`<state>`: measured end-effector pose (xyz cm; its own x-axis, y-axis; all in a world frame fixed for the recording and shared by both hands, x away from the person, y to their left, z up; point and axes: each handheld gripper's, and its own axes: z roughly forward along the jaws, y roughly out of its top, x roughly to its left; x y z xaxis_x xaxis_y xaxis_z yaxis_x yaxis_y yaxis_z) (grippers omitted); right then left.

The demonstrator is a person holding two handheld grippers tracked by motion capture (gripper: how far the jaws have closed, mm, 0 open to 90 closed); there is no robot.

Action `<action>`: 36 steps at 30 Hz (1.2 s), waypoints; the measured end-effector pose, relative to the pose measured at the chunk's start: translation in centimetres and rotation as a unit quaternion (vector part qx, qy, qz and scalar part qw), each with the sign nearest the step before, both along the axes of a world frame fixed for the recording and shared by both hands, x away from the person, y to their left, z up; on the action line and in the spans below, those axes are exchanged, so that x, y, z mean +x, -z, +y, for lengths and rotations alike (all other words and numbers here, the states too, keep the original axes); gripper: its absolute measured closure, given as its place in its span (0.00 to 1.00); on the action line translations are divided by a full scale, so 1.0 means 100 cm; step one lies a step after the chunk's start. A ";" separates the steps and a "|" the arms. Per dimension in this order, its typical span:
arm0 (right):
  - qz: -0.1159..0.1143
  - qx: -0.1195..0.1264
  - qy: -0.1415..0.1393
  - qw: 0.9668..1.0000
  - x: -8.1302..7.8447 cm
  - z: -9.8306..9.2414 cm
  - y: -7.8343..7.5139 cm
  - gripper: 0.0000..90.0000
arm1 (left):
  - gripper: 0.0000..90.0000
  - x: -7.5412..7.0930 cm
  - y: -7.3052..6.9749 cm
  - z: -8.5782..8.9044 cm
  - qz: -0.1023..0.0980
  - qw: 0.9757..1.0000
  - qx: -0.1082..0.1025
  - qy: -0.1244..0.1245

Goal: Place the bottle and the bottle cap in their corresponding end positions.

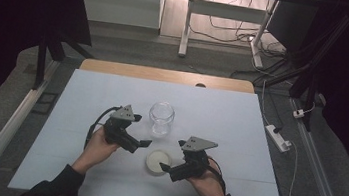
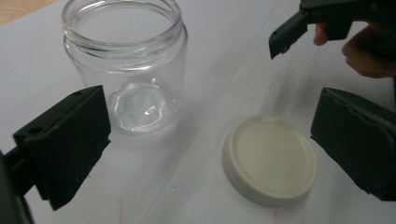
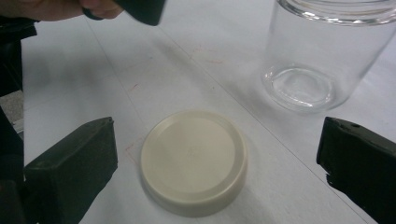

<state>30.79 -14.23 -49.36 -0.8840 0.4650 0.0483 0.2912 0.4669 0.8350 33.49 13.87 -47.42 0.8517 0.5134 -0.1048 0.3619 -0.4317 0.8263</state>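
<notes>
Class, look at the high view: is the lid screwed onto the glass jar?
No: the cream lid lies flat on the table, apart from the open-mouthed glass jar standing behind it.

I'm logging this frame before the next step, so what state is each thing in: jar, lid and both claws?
Glass jar: upright, open, empty, lid off.
Cream lid: flat on the table, top side up, apart from the jar, untouched.
Left claw: open, holding nothing.
Right claw: open, holding nothing, beside the lid.
</notes>
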 end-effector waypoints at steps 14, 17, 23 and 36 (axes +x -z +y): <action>-0.014 -0.008 0.021 1.000 -0.013 -0.028 -0.012 0.00 | 0.00 -0.031 -0.002 0.021 0.018 1.000 -0.015 -0.006; -0.016 -0.005 0.031 0.999 -0.016 -0.037 -0.013 0.00 | 0.00 -0.040 -0.001 0.029 0.020 1.000 -0.020 -0.011; -0.015 -0.003 0.048 0.999 -0.021 -0.053 -0.015 0.00 | 0.00 -0.056 0.004 0.047 0.022 0.999 -0.029 -0.030; -0.018 -0.011 0.094 0.995 -0.033 -0.091 -0.011 0.00 | 0.00 -0.095 0.013 0.095 0.025 0.995 -0.039 -0.093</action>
